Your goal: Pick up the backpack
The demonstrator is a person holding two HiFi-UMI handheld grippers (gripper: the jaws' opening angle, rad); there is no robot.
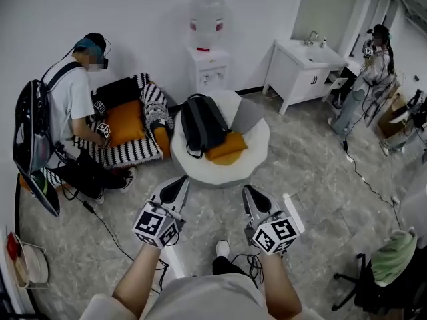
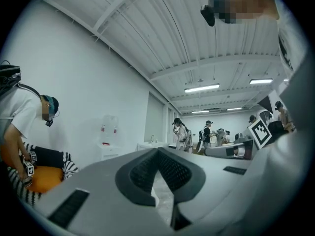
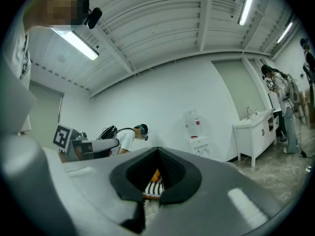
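In the head view a black backpack (image 1: 202,124) leans upright on a round white seat (image 1: 200,172), next to an orange cushion (image 1: 225,149) and a grey cushion (image 1: 248,115). My left gripper (image 1: 181,183) and right gripper (image 1: 249,191) are side by side over the floor, short of the seat and pointing toward it. Both are shut and hold nothing. In the left gripper view the jaws of the left gripper (image 2: 158,154) meet at their tips, and in the right gripper view so do those of the right gripper (image 3: 158,152). Neither gripper view shows the backpack.
A person (image 1: 73,112) kneels at the left by a striped sofa (image 1: 133,149) with an orange cushion. A water dispenser (image 1: 207,52) and a white sink cabinet (image 1: 303,69) stand by the far wall. Cables (image 1: 110,229) cross the floor. A chair with a green garment (image 1: 393,259) stands at the lower right.
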